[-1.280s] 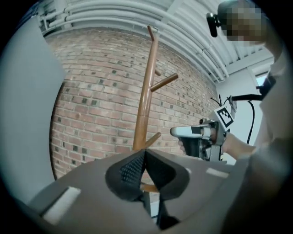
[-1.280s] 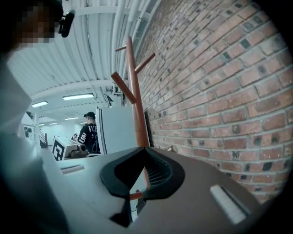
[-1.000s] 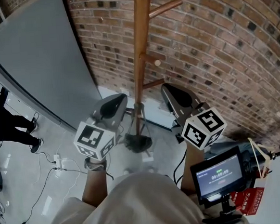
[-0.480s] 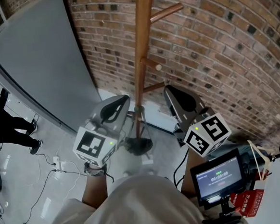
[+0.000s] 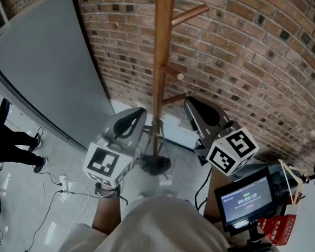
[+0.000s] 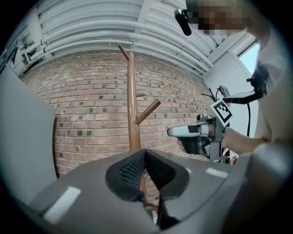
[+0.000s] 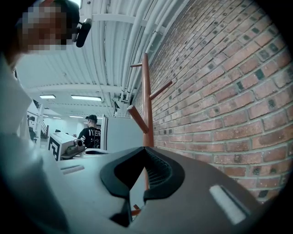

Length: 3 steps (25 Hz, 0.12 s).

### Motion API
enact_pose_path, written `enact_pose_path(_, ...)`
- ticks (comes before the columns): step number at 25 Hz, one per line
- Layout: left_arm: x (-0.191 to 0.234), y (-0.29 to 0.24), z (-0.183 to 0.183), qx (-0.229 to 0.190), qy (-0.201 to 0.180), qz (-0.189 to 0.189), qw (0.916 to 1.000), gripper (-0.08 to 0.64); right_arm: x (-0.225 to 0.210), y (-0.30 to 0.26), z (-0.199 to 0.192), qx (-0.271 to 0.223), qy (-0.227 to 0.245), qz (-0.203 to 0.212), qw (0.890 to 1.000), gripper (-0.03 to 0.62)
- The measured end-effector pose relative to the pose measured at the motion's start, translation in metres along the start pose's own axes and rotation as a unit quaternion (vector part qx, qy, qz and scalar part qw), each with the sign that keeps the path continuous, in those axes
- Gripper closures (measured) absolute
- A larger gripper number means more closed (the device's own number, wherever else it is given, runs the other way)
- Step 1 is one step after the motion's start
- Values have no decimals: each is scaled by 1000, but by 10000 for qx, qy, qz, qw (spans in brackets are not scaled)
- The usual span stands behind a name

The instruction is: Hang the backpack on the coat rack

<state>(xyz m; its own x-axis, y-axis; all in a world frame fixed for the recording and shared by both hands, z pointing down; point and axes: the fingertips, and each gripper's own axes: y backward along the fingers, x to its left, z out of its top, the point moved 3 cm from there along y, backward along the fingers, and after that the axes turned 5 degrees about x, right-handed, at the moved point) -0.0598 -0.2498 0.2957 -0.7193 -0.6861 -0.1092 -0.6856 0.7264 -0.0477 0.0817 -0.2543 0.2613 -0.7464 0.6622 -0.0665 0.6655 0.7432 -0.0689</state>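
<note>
The wooden coat rack [image 5: 161, 68] stands against the brick wall, its pegs bare. No backpack shows in any view. A dark lump [image 5: 155, 162] lies at the rack's foot; what it is I cannot tell. My left gripper [image 5: 140, 111] is held level just left of the pole, its jaws shut and empty [image 6: 145, 153]. My right gripper [image 5: 188, 100] is level just right of the pole, also shut with nothing in it [image 7: 145, 151]. The pole [image 6: 133, 114] rises straight ahead in the left gripper view, and the right gripper view shows the pole [image 7: 146, 100] too.
A tall grey panel [image 5: 44, 66] stands to the left of the rack. A person in black [image 5: 6, 134] stands at the far left, with cables [image 5: 64, 184] on the floor nearby. A small monitor [image 5: 244, 197] sits at the lower right.
</note>
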Motion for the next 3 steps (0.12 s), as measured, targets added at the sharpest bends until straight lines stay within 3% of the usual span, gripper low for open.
enact_pose_path(3, 2, 1, 1, 13, 19, 39, 10000, 560, 1, -1, 1, 25, 10, 27, 10000, 592)
